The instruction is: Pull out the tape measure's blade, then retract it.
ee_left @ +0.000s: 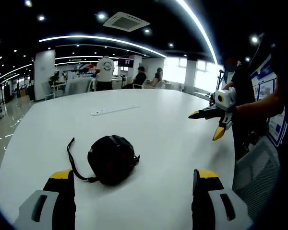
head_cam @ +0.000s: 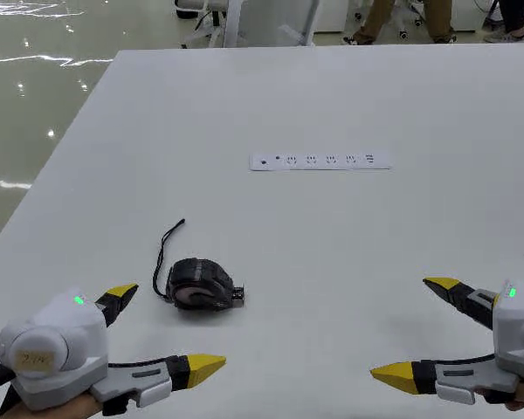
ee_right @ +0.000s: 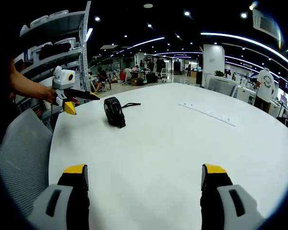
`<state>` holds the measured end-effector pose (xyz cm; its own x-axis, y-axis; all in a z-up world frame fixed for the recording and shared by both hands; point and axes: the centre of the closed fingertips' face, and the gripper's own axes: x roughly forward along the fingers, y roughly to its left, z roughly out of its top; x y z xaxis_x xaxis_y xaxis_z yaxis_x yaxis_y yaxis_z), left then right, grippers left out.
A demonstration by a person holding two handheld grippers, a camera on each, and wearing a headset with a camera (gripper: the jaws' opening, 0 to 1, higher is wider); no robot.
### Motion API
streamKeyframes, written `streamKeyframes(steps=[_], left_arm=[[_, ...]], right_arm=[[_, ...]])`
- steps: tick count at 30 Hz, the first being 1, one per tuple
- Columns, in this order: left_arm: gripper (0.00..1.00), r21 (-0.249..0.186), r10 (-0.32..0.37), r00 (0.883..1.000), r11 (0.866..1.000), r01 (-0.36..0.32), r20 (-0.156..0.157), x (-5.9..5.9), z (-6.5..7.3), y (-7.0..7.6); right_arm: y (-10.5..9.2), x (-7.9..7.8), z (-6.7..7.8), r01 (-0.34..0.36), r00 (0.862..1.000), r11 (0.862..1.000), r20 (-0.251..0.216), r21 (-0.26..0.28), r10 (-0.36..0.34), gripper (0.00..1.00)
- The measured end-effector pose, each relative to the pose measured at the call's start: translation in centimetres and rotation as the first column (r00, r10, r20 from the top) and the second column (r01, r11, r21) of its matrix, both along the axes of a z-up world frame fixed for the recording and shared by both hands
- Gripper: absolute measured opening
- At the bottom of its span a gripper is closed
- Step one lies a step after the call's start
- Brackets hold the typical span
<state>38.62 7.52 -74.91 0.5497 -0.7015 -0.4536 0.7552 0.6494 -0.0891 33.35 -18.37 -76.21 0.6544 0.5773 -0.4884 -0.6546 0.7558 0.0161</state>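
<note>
A black tape measure [head_cam: 201, 284] with a black wrist cord [head_cam: 164, 254] lies on the white table [head_cam: 332, 105], its blade fully wound in. My left gripper [head_cam: 170, 330] stands open at the near left, just short of the tape measure [ee_left: 112, 158], which sits ahead between its yellow fingertips [ee_left: 61, 175]. Far to the right, my right gripper [head_cam: 417, 327] is open with nothing in it. From the right gripper view the tape measure [ee_right: 114, 111] lies well ahead to the left, beside the left gripper [ee_right: 81, 101]. In the left gripper view the right gripper [ee_left: 206, 124] is at the right.
A white power strip [head_cam: 320, 161] lies flat across the middle of the table, beyond the tape measure. The table's left edge [head_cam: 65, 131] drops to a shiny floor. Chairs and people stand past the far edge.
</note>
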Motion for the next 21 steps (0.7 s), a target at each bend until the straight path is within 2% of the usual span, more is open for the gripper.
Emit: streamKeyframes(steps=[10,11,14,21], left_arm=[[1.0,-0.012,-0.001,1.0,1.0,0.001,0.008,-0.3,0.4,0.3],[1.0,-0.028,0.0,1.0,1.0,0.001,0.015,-0.4,0.8,0.5],[1.0,-0.038,-0.006,1.0,0.999,0.006,0.009,-0.6,1.0,0.4],[1.0,-0.038,-0.002,1.0,0.999,0.003,0.02,-0.5,1.2,0.2]], right_arm=[[-0.3,0.0,0.2,0.003,1.0,1.0,0.012,-0.007,-0.003,1.0],[-0.5,0.0,0.2,0.007,1.0,1.0,0.01,-0.003,-0.007,1.0],[-0.4,0.0,0.3,0.011,1.0,1.0,0.013,-0.001,-0.011,1.0],[-0.4,0.1,0.4,0.015,1.0,1.0,0.016,0.005,-0.015,1.0]])
